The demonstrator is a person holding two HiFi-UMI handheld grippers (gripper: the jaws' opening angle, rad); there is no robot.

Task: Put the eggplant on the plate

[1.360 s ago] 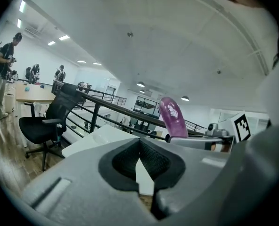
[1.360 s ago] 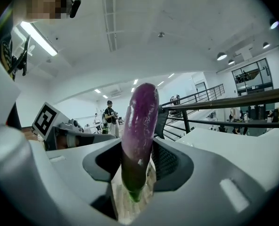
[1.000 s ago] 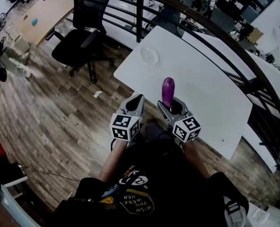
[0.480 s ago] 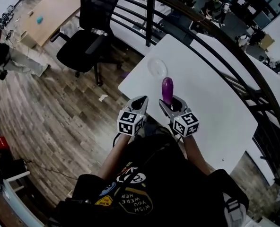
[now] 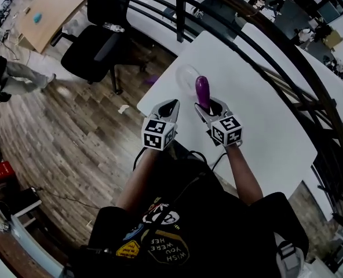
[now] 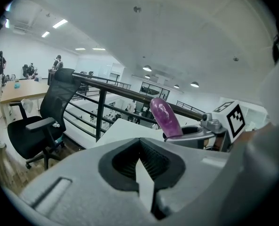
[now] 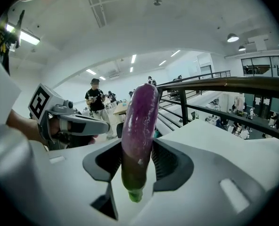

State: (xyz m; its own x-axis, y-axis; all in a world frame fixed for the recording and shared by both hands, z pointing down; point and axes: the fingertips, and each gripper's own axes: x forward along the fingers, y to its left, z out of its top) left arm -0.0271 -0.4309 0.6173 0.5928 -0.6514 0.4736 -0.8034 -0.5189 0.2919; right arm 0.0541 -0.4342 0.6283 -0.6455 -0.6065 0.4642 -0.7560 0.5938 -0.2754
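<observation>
I wore a black short-sleeved T-shirt (image 5: 218, 225) with yellow-and-white print (image 5: 165, 245). Above that print, left gripper (image 5: 172, 102) and right gripper (image 5: 211, 104) were pale grey, each with a black-and-white marker cube (image 5: 158, 133); thin black cables (image 5: 138, 158) hung nearby.

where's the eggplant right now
In the head view the eggplant is at centre, held upright in the right hand-held gripper. It is above the near left part of the white table, close to the clear plate.

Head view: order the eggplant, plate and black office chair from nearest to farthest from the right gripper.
1. eggplant, held upright in the right gripper.
2. plate, just beyond, on the table corner.
3. black office chair, far left, on the floor.
</observation>
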